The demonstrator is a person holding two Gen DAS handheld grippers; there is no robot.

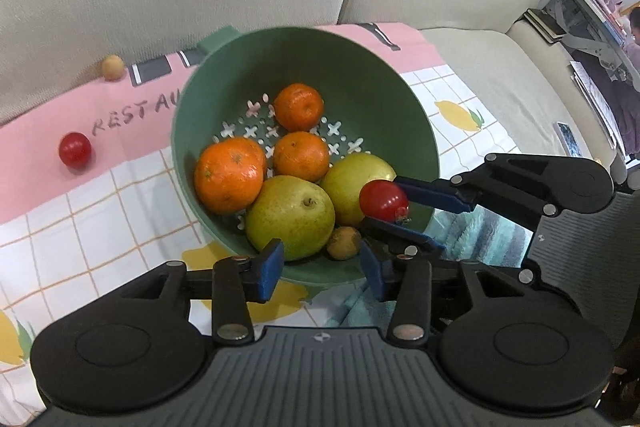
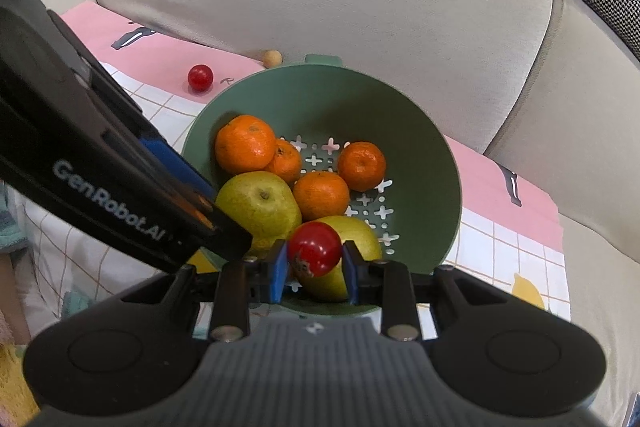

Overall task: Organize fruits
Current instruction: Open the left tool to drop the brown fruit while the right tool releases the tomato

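Gripping a cherry tomato (image 2: 315,248) above the green colander (image 2: 440,163), the right gripper (image 2: 315,259) risks bruising it on release; left gripper (image 1: 320,269) hangs open, empty.

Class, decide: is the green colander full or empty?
Partly full. The green colander holds four oranges, two pears and a small brown fruit; its perforated base shows.

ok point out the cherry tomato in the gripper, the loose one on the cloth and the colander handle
held cherry tomato (image 2: 315,247), right wrist view, its front face
loose cherry tomato (image 1: 75,149), left wrist view, its centre
colander handle (image 1: 218,40), left wrist view, the tab at the far rim
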